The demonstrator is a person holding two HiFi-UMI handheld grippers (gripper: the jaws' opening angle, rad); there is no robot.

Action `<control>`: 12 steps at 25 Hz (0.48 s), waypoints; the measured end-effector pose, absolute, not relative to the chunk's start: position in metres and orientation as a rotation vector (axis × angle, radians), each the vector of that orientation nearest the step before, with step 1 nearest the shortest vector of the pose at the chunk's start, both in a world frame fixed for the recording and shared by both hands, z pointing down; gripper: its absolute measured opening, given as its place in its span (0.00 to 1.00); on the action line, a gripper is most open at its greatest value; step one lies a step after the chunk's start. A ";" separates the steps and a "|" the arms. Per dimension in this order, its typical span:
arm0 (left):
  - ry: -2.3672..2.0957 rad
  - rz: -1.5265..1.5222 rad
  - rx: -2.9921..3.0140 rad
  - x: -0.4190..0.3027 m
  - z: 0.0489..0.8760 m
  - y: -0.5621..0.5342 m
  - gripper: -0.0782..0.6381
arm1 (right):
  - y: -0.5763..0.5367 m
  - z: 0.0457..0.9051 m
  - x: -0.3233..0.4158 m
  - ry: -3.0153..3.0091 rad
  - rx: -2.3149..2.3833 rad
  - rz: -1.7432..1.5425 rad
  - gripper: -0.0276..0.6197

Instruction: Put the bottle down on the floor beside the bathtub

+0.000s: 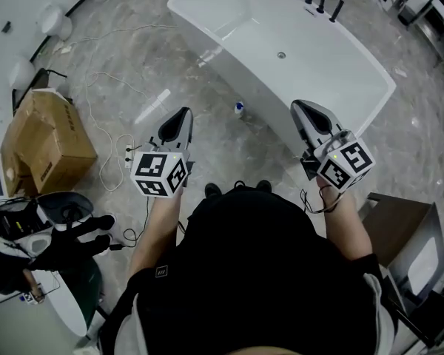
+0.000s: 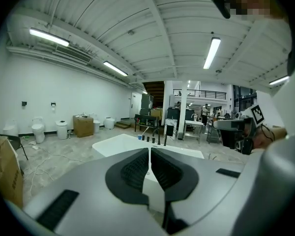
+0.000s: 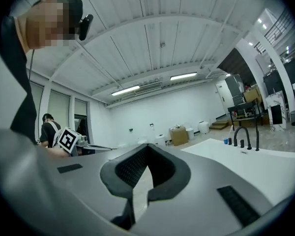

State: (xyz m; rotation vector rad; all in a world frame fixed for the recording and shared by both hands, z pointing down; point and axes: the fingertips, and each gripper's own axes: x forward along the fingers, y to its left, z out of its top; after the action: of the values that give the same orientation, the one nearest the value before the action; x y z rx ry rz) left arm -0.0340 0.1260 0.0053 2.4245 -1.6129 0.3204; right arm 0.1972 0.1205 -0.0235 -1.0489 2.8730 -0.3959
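A small bottle (image 1: 239, 109) with a blue cap stands on the grey floor, close against the near side of the white bathtub (image 1: 333, 65). Both grippers are held up in front of me above the floor, apart from the bottle. My left gripper (image 1: 183, 114) is to the bottle's left, its jaws shut with nothing between them (image 2: 150, 149). My right gripper (image 1: 299, 106) hangs over the tub's near rim, also shut and empty (image 3: 146, 146). The bottle does not show in either gripper view. The tub (image 2: 113, 144) and its black faucet (image 3: 241, 134) do.
A cardboard box (image 1: 44, 139) sits at the left, with white cables and a power strip (image 1: 129, 154) on the floor between it and me. Toilets (image 1: 52, 21) line the left wall. A black-gloved hand (image 1: 74, 239) is at the lower left. A dark cabinet (image 1: 403, 231) stands at my right.
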 end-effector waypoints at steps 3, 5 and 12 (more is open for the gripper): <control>-1.627 0.252 2.424 -0.058 -0.006 0.115 0.15 | 0.113 -0.031 0.161 2.854 -1.057 -0.349 0.09; -1.619 0.238 2.434 -0.072 -0.010 0.109 0.15 | 0.109 -0.031 0.133 2.871 -1.048 -0.324 0.09; -1.597 0.259 2.453 -0.090 -0.014 0.087 0.15 | 0.091 -0.020 0.084 2.966 -1.086 -0.279 0.09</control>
State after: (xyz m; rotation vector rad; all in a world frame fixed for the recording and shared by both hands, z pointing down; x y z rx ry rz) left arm -0.0902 0.0870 -0.0144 2.4533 -1.5972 0.2589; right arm 0.0835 0.0914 -0.0203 -1.0860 2.9658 -0.2792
